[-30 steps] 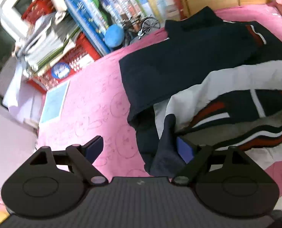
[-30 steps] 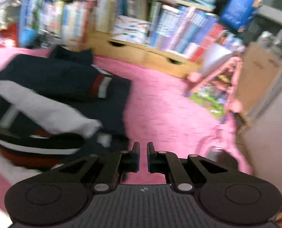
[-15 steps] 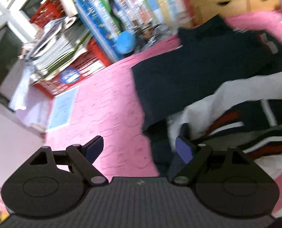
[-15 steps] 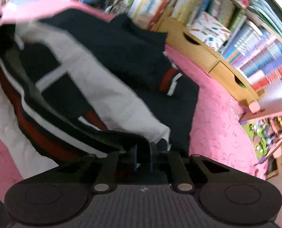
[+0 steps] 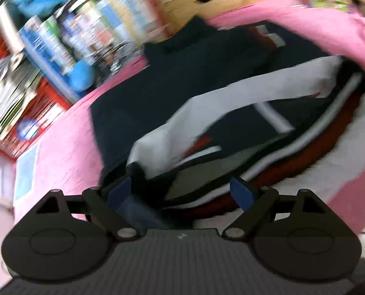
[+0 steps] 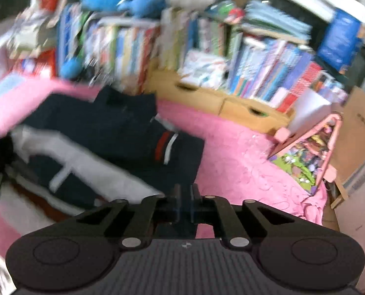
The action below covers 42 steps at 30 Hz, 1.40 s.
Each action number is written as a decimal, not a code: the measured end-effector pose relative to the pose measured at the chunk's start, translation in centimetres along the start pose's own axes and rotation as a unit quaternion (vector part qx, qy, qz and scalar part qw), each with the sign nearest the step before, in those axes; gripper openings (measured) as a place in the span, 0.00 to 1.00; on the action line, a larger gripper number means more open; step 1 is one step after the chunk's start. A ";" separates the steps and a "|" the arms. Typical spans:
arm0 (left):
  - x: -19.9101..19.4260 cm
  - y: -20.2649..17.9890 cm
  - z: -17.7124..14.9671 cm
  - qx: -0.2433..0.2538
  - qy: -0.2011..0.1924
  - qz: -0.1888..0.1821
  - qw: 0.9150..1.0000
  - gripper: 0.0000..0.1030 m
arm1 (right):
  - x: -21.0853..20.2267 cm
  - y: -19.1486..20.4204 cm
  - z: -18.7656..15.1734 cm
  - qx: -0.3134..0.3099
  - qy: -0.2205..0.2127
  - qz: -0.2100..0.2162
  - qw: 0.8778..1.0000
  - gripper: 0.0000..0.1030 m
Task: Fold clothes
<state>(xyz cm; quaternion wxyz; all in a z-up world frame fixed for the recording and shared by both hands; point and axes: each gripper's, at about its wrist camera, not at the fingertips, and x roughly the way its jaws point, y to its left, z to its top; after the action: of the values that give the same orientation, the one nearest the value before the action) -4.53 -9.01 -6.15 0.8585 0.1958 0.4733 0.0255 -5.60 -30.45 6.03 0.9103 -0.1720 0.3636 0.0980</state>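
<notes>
Right now your left gripper (image 5: 180, 193) stands spread wide, its blue pads (image 5: 241, 193) on either side of the near corner of the garment (image 5: 207, 113), with dark cloth bunched against the left pad but nothing pinched. Your right gripper (image 6: 184, 196) has its fingers pressed nearly together at the other near corner; dark fabric seems to sit between them, though motion blur leaves me unsure it is truly caught. The garment, navy with white and red stripes, lies on the pink bedspread (image 6: 243, 152), its lower part already doubled up over the navy body so that the striped hem makes a thick roll close to you, and its collar points toward the bookshelf (image 6: 231, 73). Judging by that, you are partway through a bottom-to-top fold, or are tidying one that has just landed. To do it well, close the left pads on all the layers at the corner, not just the top one, before you lift. Keep both corners level and apart so the edge stays taut, since the slack white band in the middle will wrinkle if the two sides drift together. Lay the edge down square with the shoulders.
</notes>
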 end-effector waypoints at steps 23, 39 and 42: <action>-2.2 -3.2 1.7 0.065 -0.089 -0.058 0.992 0.85 | 4.5 2.2 0.4 0.037 0.004 0.030 0.999 0.10; 1.3 4.0 0.7 -0.034 -0.007 0.067 0.997 0.84 | 4.7 8.4 -3.6 -0.187 -0.040 0.008 0.982 0.53; 0.7 4.8 0.4 -0.044 -0.005 0.076 0.996 0.84 | 7.3 14.3 -3.9 -0.292 -0.074 0.045 0.953 0.54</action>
<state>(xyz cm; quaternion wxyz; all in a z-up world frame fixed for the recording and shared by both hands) -3.13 -4.56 -4.80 0.8645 0.1929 0.4508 0.1102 -7.15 -18.41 -5.09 0.8393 -0.4058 0.2585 0.2531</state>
